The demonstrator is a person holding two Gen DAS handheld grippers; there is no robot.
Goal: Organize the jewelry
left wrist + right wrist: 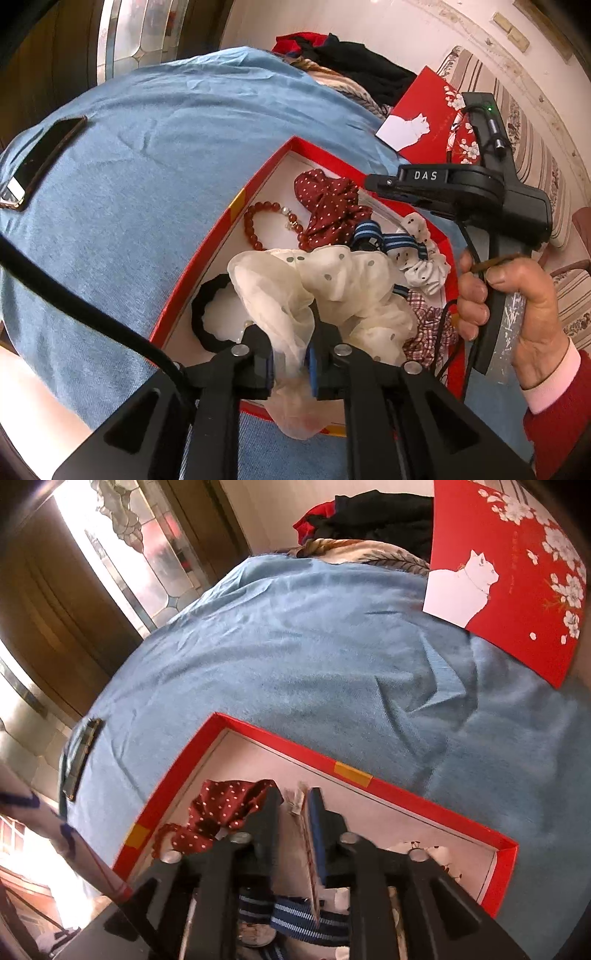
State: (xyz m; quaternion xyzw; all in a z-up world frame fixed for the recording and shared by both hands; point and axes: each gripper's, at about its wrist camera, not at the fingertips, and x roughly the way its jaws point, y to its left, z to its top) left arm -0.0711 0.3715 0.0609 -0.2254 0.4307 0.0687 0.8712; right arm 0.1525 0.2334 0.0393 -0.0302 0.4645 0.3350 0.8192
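An open red box [221, 236] with a white inside lies on a blue cloth. It holds a red bead bracelet [255, 225], a dark red dotted scrunchie [328, 203], a black hair tie [207, 317], a blue striped band [369, 232] and white dotted scrunchies [421, 258]. My left gripper [290, 362] is shut on a cream sheer dotted scrunchie [332, 291] over the box's near end. My right gripper [295, 812] is over the box [369, 775], shut on a thin flat card [308, 849] standing edge-on between its pads; it also shows in the left wrist view [373, 184].
A phone [40, 162] lies on the blue cloth [147, 147] at the far left. The red box lid with a white cat [498, 572] lies at the back right. Dark and red clothes [351, 62] are piled behind. A plaid scrunchie [424, 325] is at the box's right side.
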